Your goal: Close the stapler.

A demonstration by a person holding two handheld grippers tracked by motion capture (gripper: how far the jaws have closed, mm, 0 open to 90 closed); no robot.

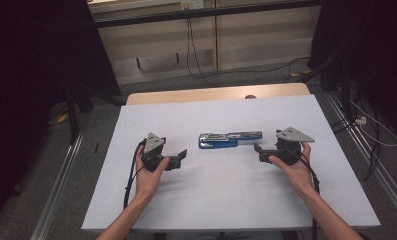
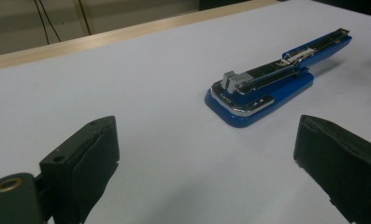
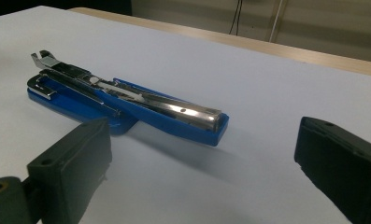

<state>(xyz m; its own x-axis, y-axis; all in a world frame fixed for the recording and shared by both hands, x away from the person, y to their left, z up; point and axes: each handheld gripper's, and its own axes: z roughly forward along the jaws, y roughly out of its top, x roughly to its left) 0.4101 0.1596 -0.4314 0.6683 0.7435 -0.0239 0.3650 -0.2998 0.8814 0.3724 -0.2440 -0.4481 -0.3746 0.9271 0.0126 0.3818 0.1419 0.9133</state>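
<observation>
Blue stapler (image 1: 229,139) lies flat on the white table top (image 1: 226,195), roughly mid-table, long axis running left-right. It is swung open: the metal staple channel faces up, the base sits at the left end and the blue top arm stretches to the right.

Left gripper (image 1: 181,156) sits near-left of the stapler, jaws spread wide and pointing right toward it, holding nothing. Held in the person's left hand (image 1: 147,176), low over the table. In the left gripper view the stapler (image 2: 272,84) is ahead of the fingers (image 2: 87,161), beyond their tips and off toward the right-hand pad, not between them, no contact.

Right gripper (image 1: 257,149) is just right of the stapler's right end, jaws released and wide apart, pointing left, nothing between them. Held in the right hand (image 1: 295,170). In the right gripper view the stapler (image 3: 127,100) lies ahead, its blue end close to the left-hand finger (image 3: 75,158), part of it hidden behind that pad; cannot tell touching, looks just apart.

Stapler sits between the two grippers, nearer the right one. Wooden table edge (image 1: 216,93) at the far side.
</observation>
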